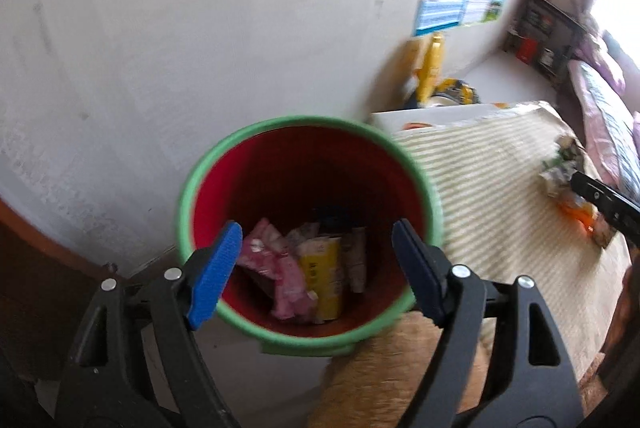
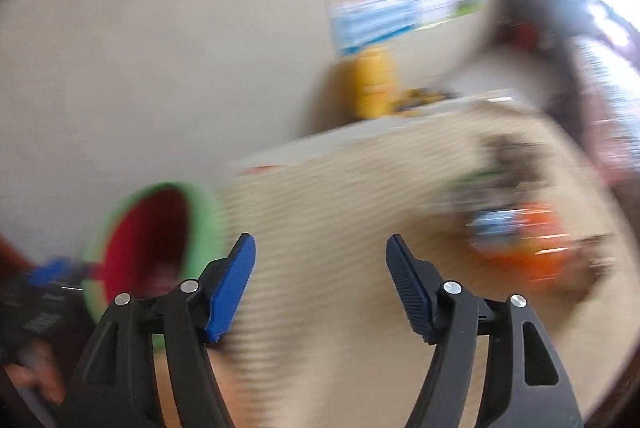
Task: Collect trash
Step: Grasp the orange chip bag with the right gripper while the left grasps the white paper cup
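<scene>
The bench is covered with a cloth in pale cream and green stripes. A heap of crumpled wrappers lies on the cloth toward its far right side, with an orange packet just beside them, nearer the camera. In the right wrist view the same heap is badly blurred, so it may hold a blue piece too. The bin stands at the left edge of the cloth; its base is hidden.
</scene>
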Demonstrator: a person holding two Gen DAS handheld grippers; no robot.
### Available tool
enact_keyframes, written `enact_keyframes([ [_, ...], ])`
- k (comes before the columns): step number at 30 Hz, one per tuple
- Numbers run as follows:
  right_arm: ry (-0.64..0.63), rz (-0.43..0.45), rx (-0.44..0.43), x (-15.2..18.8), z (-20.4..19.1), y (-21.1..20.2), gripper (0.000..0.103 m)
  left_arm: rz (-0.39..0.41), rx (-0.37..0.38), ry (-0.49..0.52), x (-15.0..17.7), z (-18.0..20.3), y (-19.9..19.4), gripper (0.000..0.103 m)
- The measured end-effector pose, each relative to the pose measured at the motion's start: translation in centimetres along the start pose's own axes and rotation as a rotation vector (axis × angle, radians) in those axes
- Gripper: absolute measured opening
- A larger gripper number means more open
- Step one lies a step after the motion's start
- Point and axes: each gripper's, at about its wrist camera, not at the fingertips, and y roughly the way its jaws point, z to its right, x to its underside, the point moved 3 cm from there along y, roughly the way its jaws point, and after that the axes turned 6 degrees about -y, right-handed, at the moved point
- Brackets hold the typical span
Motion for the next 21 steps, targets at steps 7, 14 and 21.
enact_keyframes([
  [7,-0.285,-0.182,0.176,1.3,7.0,5.2,0.078,-0.013,0.123,0.112,0.1,8.4,0.1,0.079],
  [14,-0.531,-0.231,0.174,3.1,6.6,8.7,0.045,0.043,0.176,0.282,-1.5,16.3,0.7,0.093],
  [21,-0.263,-0.099,-0.010,3.9,8.4,2.5,0.042,-0.015,0.226,0.369,-2.7,22.2,4.4,0.095],
])
